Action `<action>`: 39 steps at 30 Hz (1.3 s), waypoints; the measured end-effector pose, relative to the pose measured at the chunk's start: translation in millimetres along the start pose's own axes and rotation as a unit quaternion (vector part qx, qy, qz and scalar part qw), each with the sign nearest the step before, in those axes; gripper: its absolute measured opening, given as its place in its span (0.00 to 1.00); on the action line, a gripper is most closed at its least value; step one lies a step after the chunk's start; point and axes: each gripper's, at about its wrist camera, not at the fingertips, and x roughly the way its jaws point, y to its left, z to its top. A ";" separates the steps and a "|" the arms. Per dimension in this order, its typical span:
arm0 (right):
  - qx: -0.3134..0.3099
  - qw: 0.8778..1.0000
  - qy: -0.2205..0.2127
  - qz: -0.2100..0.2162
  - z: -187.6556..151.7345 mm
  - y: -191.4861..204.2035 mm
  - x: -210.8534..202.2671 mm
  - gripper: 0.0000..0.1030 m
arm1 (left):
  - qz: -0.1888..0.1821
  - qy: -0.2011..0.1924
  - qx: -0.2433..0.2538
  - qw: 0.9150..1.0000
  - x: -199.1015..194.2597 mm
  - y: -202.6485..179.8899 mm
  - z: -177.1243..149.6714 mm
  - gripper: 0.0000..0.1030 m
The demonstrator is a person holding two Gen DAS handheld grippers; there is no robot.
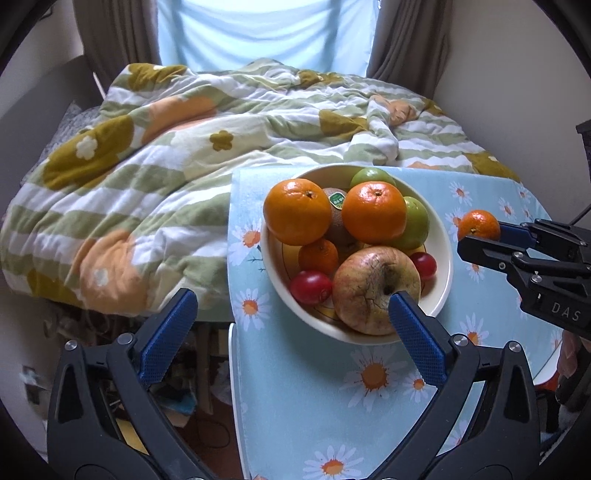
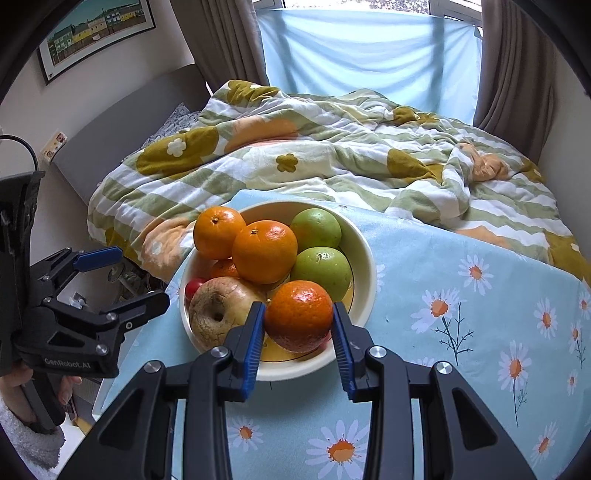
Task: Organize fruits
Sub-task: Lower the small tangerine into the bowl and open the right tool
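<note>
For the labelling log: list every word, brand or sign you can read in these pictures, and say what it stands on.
"DAS": on the black body of the right gripper, seen from the left wrist.
"GenRobot.AI": on the black body of the left gripper, seen from the right wrist.
Green sticker on the kiwi in the bowl: print too small to read.
Framed picture on the wall: no legible text.

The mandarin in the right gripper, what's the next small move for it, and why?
Probably carry it forward over the bowl and open. The right gripper is shut on the small mandarin, held at the bowl's near rim, not yet among the other fruit. The left gripper hangs open and empty near the wrinkled apple, so nothing blocks the drop.
</note>
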 end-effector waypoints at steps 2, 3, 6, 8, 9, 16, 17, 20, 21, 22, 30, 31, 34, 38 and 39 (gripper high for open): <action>-0.005 1.000 0.003 0.004 1.9 0.6 2.6 0.32 | 0.001 0.003 -0.005 1.000 -2.5 -2.4 -4.3 1.00; -0.008 1.000 0.005 0.008 2.9 0.5 4.3 0.32 | 0.004 0.004 -0.006 1.000 -3.5 -3.7 -6.6 1.00; -0.016 1.000 0.010 0.020 5.3 1.5 10.0 0.32 | 0.010 0.009 -0.011 1.000 -5.4 -8.0 -13.4 1.00; -0.022 0.999 0.014 0.024 6.4 3.2 14.4 0.32 | 0.010 0.011 -0.016 1.000 -5.9 -10.3 -17.0 1.00; -0.025 0.999 0.016 0.028 6.3 3.8 16.5 0.32 | 0.012 0.012 -0.018 1.000 -5.8 -11.7 -18.9 1.00; -0.033 0.998 0.023 0.043 5.0 -0.6 30.9 0.32 | 0.024 0.016 -0.032 0.999 -3.3 -19.1 -30.8 1.00; -0.031 0.998 0.024 0.043 4.9 -1.8 32.4 0.32 | 0.024 0.017 -0.035 0.999 -2.8 -18.8 -32.4 1.00; -0.032 0.998 0.023 0.048 5.3 -4.3 34.1 0.44 | 0.026 0.020 -0.042 0.999 -1.6 -19.3 -38.0 1.00; -0.031 0.998 0.017 0.050 5.4 -5.4 31.9 0.55 | 0.026 0.022 -0.043 0.998 -1.5 -20.3 -39.6 1.00; -0.030 0.998 0.013 0.056 5.9 -6.0 29.8 0.59 | 0.025 0.023 -0.045 0.998 -0.8 -21.2 -40.7 1.00; -0.035 0.998 -0.004 0.051 7.1 -8.8 11.8 0.83 | 0.030 0.016 -0.045 0.998 -10.1 -31.8 -40.7 1.00; -0.036 0.998 -0.007 0.050 7.4 -9.7 7.5 0.83 | 0.031 0.014 -0.044 0.998 -13.3 -33.8 -39.6 1.00; -0.034 0.998 -0.016 0.047 8.7 -14.1 -7.4 0.83 | 0.036 0.007 -0.042 0.998 -24.3 -41.1 -34.5 1.00; -0.026 0.999 -0.021 0.043 8.5 -21.8 -32.0 0.83 | 0.038 -0.004 -0.041 0.998 -43.3 -52.3 -26.3 1.00; -0.025 0.999 -0.024 0.040 7.5 -23.9 -39.7 0.84 | 0.039 -0.007 -0.039 0.998 -49.0 -56.4 -24.2 1.00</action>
